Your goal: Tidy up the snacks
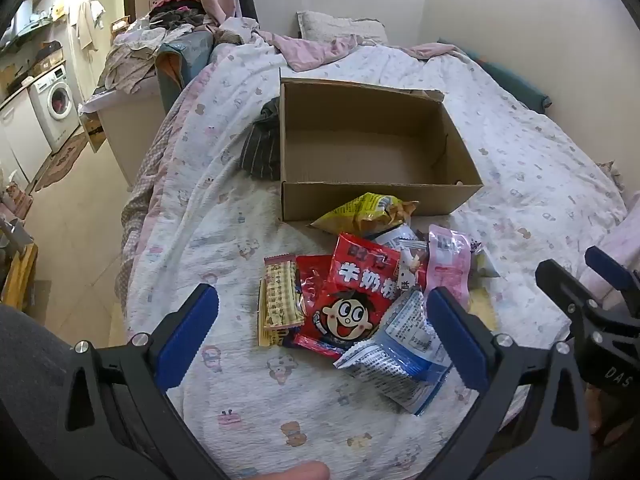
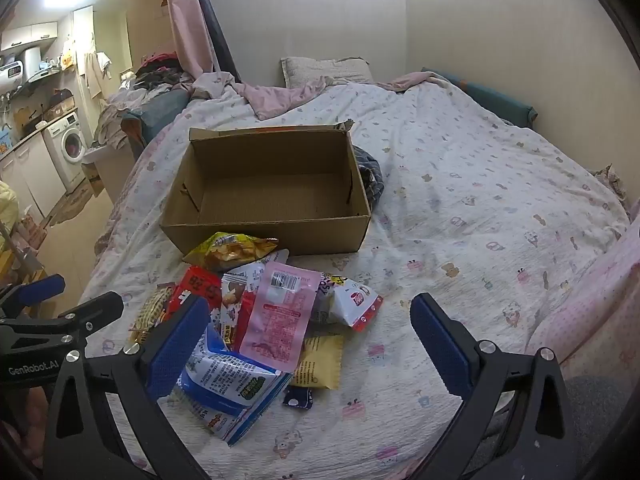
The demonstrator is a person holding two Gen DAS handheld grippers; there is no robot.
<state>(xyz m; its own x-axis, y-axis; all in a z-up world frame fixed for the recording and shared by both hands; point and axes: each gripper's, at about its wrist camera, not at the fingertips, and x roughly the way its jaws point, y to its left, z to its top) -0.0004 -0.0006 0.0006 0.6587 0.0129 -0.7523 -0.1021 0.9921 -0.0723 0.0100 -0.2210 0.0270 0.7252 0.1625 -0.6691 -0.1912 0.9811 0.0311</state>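
An open cardboard box (image 1: 372, 196) (image 2: 272, 232) stands on the bed with nothing inside. In front of it lies a pile of snack packets: a yellow chip bag (image 1: 368, 210) (image 2: 228, 252), a red milk-candy bag (image 1: 354, 292) (image 2: 200, 286), a pink pouch (image 1: 448, 264) (image 2: 280, 312), a blue-and-white bag (image 1: 404, 348) (image 2: 228, 384) and a checked yellow bar (image 1: 280, 300). My left gripper (image 1: 324, 328) hovers open above the pile's near side. My right gripper (image 2: 310, 336) is open too, over the pile's right part. Neither holds anything.
The bed's patterned quilt (image 2: 460, 200) spreads right of the box. Dark striped cloth (image 1: 260, 148) lies beside the box. A pillow (image 2: 324, 70) sits at the headboard wall. Left of the bed are clothes heaps (image 1: 140, 52), a washing machine (image 1: 54, 104) and floor.
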